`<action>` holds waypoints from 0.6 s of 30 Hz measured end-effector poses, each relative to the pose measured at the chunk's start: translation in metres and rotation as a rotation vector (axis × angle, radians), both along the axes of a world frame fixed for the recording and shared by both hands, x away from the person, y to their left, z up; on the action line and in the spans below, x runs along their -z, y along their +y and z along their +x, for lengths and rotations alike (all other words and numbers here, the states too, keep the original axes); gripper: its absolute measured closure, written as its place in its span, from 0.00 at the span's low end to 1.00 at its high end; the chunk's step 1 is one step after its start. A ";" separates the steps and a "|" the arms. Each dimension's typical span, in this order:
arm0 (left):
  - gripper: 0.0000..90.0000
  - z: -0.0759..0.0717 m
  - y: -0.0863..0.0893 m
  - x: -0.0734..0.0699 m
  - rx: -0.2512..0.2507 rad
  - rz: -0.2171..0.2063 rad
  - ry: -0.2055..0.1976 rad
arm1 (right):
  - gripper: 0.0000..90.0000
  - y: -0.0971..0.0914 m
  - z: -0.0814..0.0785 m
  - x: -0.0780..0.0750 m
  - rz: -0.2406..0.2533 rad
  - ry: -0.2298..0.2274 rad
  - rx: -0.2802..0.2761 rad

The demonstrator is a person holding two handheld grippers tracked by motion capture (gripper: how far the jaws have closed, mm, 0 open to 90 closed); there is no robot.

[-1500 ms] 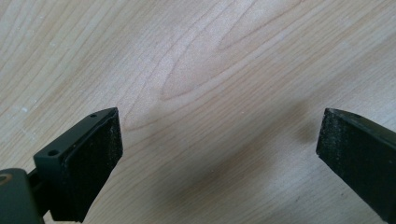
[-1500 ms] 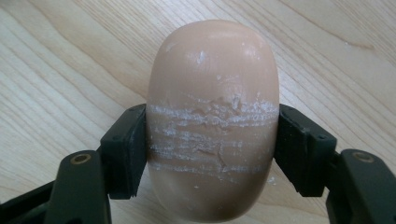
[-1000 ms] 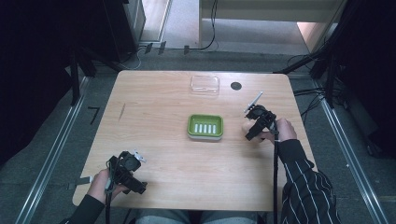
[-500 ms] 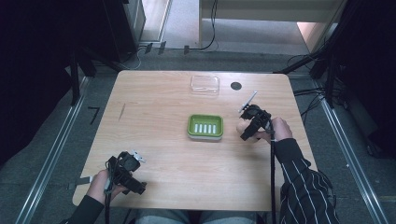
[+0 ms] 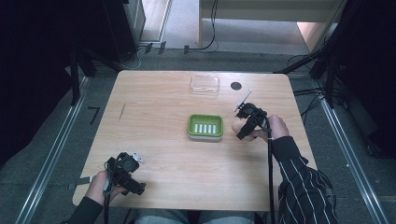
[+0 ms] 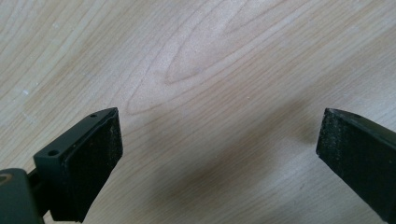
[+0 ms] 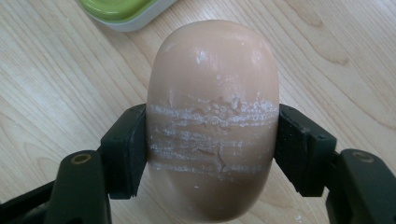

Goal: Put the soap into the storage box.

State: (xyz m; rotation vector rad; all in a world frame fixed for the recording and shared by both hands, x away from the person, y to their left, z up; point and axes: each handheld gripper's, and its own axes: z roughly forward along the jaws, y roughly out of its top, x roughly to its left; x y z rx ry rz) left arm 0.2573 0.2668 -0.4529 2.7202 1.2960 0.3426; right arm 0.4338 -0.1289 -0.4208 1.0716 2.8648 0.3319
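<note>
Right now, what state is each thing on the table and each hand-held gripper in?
Bar of soap: clamped between the right hand-held gripper's jaws, scored with whitish marks.
Right hand-held gripper: shut on the soap, just right of the dish.
Green soap dish: upright on the table, nothing in it.
Clear lid: lying apart at the far edge.
Left hand-held gripper: open, nothing between its jaws, over bare table.

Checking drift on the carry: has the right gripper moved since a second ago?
Yes. The right gripper, shut on the soap bar, has shifted left in the high view, closing on the green soap dish.
</note>
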 end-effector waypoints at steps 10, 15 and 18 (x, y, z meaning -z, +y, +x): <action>0.01 0.000 0.001 0.001 -0.002 -0.005 0.000 | 0.37 0.019 0.000 -0.005 -0.005 -0.012 -0.063; 0.01 0.000 0.003 0.001 -0.007 -0.006 -0.003 | 0.37 0.026 0.000 -0.008 -0.007 -0.015 -0.074; 0.01 -0.001 0.004 0.001 -0.010 -0.005 0.000 | 0.37 0.028 0.002 -0.009 -0.011 -0.019 -0.090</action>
